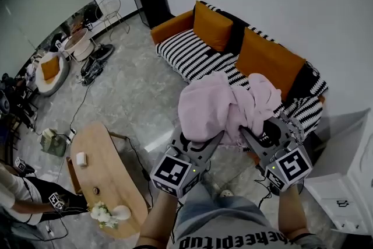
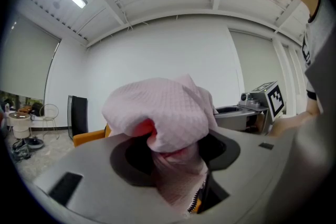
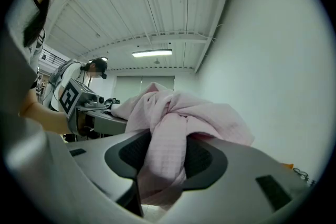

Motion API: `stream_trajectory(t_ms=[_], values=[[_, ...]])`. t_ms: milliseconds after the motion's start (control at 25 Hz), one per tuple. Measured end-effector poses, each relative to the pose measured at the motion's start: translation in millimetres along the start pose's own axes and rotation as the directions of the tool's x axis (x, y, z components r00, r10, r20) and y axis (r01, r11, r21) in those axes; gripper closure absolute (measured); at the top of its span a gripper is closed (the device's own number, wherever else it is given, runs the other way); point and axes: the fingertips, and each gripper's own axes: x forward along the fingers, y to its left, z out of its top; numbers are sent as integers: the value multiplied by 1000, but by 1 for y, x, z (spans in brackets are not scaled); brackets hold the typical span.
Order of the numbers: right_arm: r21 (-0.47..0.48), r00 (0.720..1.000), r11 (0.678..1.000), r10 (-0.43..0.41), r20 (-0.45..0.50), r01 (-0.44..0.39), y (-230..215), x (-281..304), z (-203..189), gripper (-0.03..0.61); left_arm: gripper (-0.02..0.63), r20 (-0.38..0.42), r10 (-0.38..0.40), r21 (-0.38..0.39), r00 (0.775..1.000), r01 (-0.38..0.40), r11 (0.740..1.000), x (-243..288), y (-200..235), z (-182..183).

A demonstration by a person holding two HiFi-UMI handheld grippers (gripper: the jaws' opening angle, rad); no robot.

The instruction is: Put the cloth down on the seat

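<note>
The pink cloth (image 1: 224,107) bunches between the left gripper (image 1: 198,144) and right gripper (image 1: 260,138), each clamped on it. Beyond stands a striped sofa seat (image 1: 192,55) with orange cushions (image 1: 213,26) on grey tile floor (image 1: 125,96).

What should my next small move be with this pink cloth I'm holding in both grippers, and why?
Probably carry the cloth forward and lower it toward the striped seat. The left gripper and right gripper are both shut on the bunched cloth. It hangs in the air near the sofa and isn't resting on the seat yet, so I would not release it here.
</note>
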Motion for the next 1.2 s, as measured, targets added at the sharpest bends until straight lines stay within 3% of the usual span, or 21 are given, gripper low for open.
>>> stream_trajectory(t_ms=[480,1200], values=[[18,998,998,-65,-12,65,-49,74,-4,376,356,-2,-58,0,998,58,998,59,73,0],[56,987,986,-153,-39,155,-82,236,4,376,354,-29,-142,-6,989,142,990,110,239,4]])
